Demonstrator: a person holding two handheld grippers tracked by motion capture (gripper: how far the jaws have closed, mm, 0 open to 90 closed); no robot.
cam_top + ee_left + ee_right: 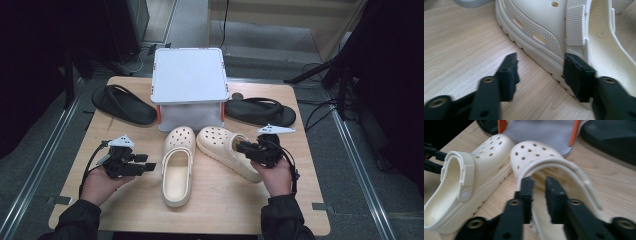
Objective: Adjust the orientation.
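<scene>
Two cream clogs lie side by side at the middle of the wooden table (225, 215). The left clog (177, 167) points away from me; my left gripper (148, 167) sits just to its left, open. In the left gripper view one fingertip (576, 67) rests against this clog's (544, 22) ribbed sole and the other stands on bare wood. The right clog (222, 145) lies slanted. My right gripper (243, 148) reaches into its opening, jaws nearly together on the side wall (537, 222), under the raised heel strap (574, 172).
A white lidded box (189, 75) stands at the back middle, right behind the clogs' toes. A black sandal (122, 105) lies to its left and another (260, 111) to its right. Bare wood lies along the front edge between my hands.
</scene>
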